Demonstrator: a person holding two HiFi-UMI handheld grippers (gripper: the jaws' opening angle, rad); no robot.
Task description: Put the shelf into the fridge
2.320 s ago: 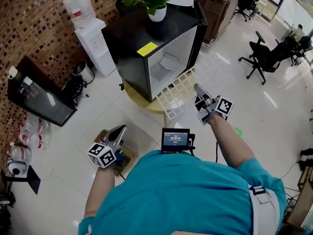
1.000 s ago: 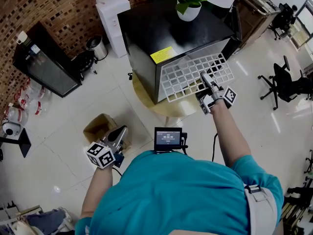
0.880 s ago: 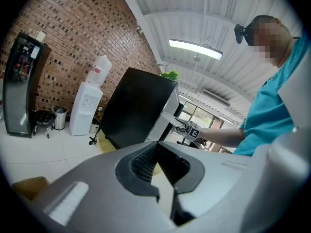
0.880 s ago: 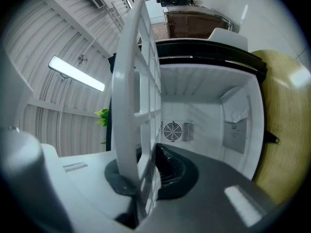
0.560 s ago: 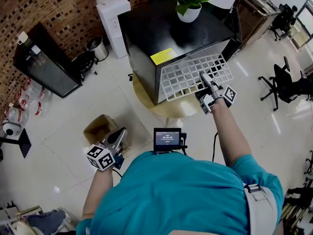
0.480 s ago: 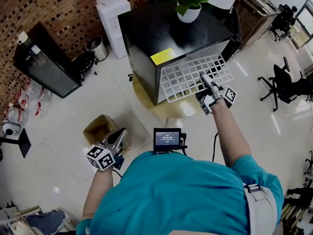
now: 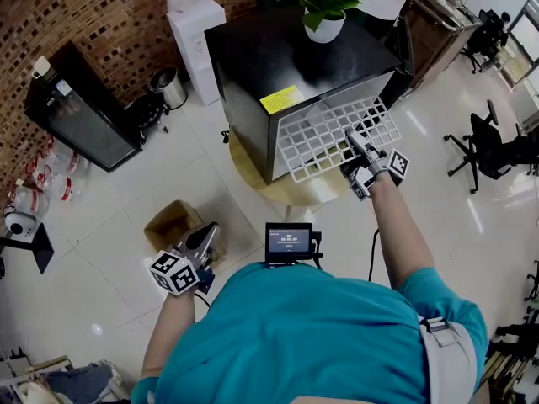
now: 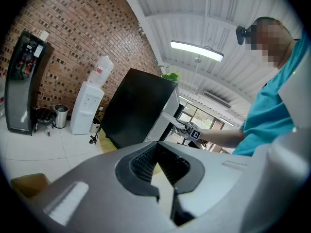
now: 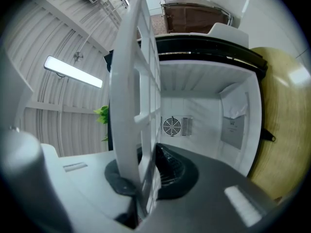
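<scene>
The white grid shelf (image 7: 333, 135) hangs roughly level in front of the open mouth of the black fridge (image 7: 295, 57). My right gripper (image 7: 357, 145) is shut on the shelf's near right edge. In the right gripper view the shelf (image 9: 133, 81) stands edge-on between the jaws of that gripper (image 9: 148, 154), and behind it lies the fridge's white inside (image 9: 204, 96) with a round fan grille. My left gripper (image 7: 200, 238) hangs low at my left side, shut, nothing in it; its own view shows the left gripper (image 8: 156, 147) aimed towards the fridge (image 8: 133, 106).
The fridge door (image 7: 406, 45) stands open to the right. A potted plant (image 7: 324, 11) sits on the fridge top. The fridge rests on a round yellow stand (image 7: 278, 183). A cardboard box (image 7: 168, 221) lies below my left gripper. A water dispenser (image 7: 198, 28), a black cooler (image 7: 76, 108) and an office chair (image 7: 497, 146) stand around.
The right gripper has lifted the shelf from below the fridge front up to its opening, and I have come closer. In the last second it barely shifted. The left gripper stayed put.
</scene>
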